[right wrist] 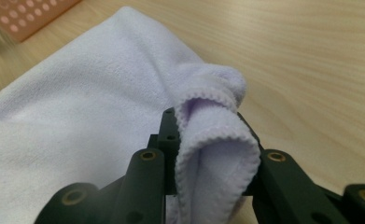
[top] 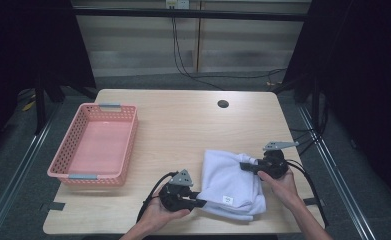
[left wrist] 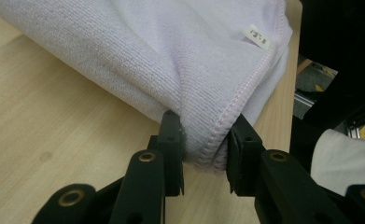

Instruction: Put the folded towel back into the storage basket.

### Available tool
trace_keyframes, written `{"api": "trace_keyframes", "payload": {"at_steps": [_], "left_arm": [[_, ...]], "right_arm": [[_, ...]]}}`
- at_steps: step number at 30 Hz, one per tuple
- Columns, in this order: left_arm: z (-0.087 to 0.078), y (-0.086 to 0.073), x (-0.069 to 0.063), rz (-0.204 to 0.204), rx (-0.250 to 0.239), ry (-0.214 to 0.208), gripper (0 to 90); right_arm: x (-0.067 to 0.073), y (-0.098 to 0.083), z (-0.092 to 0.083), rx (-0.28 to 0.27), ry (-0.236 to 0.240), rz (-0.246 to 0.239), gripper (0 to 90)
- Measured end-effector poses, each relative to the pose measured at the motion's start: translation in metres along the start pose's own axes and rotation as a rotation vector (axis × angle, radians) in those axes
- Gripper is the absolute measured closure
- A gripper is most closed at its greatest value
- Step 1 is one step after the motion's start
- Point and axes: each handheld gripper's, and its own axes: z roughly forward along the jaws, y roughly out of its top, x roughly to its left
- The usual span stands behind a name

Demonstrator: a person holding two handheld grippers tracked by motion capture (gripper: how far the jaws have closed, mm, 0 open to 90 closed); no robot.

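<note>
Jaws of the left gripper (top: 199, 202) clamp the white towel (top: 230, 182) at its seven-o'clock corner; those of the right gripper (top: 243, 166) pinch its one-o'clock edge; folded at five o'clock on the table (top: 183, 125), it seemingly still awaits the empty pink basket (top: 73, 175) at nine.

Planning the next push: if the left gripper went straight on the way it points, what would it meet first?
The white towel: its folded edge already sits between the left gripper jaws, so it would bunch the cloth further, probably toward the right gripper.
</note>
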Motion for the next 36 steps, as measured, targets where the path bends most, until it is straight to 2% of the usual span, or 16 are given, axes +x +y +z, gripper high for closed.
{"api": "trace_keyframes", "payload": {"at_steps": [5,11,15,19,24,31,36], "left_arm": [[-0.012,0.007,-0.002,0.012,-0.039,0.005,71.2],[-0.025,0.009,0.003,-0.005,-0.069,0.022,71.2],[-0.033,0.01,0.006,-0.008,-0.087,0.028,71.2],[-0.044,0.011,0.012,-0.035,-0.114,0.033,71.1],[-0.056,0.012,0.014,-0.027,-0.136,0.058,71.1],[-0.078,0.006,0.013,-0.035,-0.17,0.092,71.1],[-0.091,0.004,0.017,-0.041,-0.19,0.11,71.1]], "right_arm": [[0.003,0.009,0.0,-0.017,0.007,-0.014,71.9],[0.007,0.024,0.002,-0.056,0.028,-0.031,72.0],[0.009,0.035,0.007,-0.06,0.043,-0.046,72.0],[0.011,0.048,0.012,-0.068,0.054,-0.05,72.0],[0.015,0.059,0.018,-0.071,0.064,-0.06,72.0],[0.032,0.082,0.024,-0.086,0.081,-0.107,72.0],[0.038,0.094,0.032,-0.084,0.102,-0.121,72.1]]}}
